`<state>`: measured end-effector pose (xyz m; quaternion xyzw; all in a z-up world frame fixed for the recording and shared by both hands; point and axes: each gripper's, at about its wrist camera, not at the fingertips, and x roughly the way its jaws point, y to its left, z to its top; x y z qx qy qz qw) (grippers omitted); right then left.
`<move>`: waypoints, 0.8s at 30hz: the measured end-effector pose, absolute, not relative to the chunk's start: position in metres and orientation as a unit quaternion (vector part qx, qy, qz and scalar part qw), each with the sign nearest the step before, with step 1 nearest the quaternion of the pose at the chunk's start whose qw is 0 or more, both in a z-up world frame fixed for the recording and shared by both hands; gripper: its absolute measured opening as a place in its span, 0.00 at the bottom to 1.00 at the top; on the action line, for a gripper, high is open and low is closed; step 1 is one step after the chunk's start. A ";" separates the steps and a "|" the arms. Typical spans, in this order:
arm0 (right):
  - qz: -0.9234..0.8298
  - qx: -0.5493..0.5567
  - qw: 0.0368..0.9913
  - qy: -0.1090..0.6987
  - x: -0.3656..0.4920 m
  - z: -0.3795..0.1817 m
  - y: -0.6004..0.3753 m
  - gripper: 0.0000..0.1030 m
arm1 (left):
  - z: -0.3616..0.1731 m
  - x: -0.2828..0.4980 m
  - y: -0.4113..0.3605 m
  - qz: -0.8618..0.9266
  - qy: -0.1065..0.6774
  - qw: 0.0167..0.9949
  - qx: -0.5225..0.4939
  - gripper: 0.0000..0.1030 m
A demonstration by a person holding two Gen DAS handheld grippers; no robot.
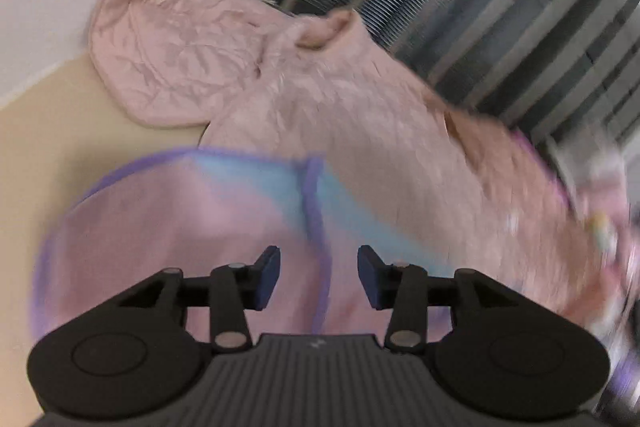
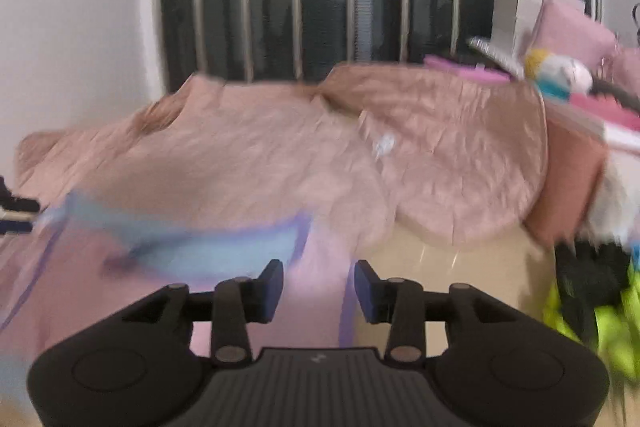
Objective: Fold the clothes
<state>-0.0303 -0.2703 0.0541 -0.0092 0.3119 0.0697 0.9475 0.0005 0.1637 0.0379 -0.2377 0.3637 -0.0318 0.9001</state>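
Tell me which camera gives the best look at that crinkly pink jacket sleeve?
The left wrist view: the pink sleeve lies whole and fairly sharp, its crinkles plain, above the pastel garment. The right wrist view shows a sleeve too, but blurrier; whether it is the same one is unclear.

Bare table right of garment; clutter (blurred) blocks beyond.

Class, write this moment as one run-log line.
task: fold clothes | left tongs: open, over pink-and-blue garment | right tongs: open, at its edge | pink jacket: spread behind | grasp: none
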 end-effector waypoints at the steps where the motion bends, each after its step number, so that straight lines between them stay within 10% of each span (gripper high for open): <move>1: 0.070 -0.021 0.943 0.325 -0.040 0.050 -0.267 0.36 | 0.037 -0.014 0.159 -0.030 0.374 0.902 -0.212 0.43; 3: 0.068 -0.050 0.935 0.343 -0.054 0.042 -0.258 0.34 | 0.031 -0.032 0.154 -0.021 0.393 0.900 -0.188 0.43; 6: 0.065 -0.066 0.928 0.361 -0.065 0.032 -0.251 0.01 | 0.022 -0.052 0.153 -0.016 0.399 0.895 -0.198 0.43; 19: 0.073 -0.071 0.931 0.351 -0.103 0.038 -0.259 0.27 | 0.027 -0.096 0.103 -0.085 0.426 0.894 -0.111 0.48; 24: 0.057 -0.037 0.933 0.353 -0.094 0.026 -0.259 0.05 | 0.025 -0.103 0.106 -0.045 0.414 0.903 -0.108 0.02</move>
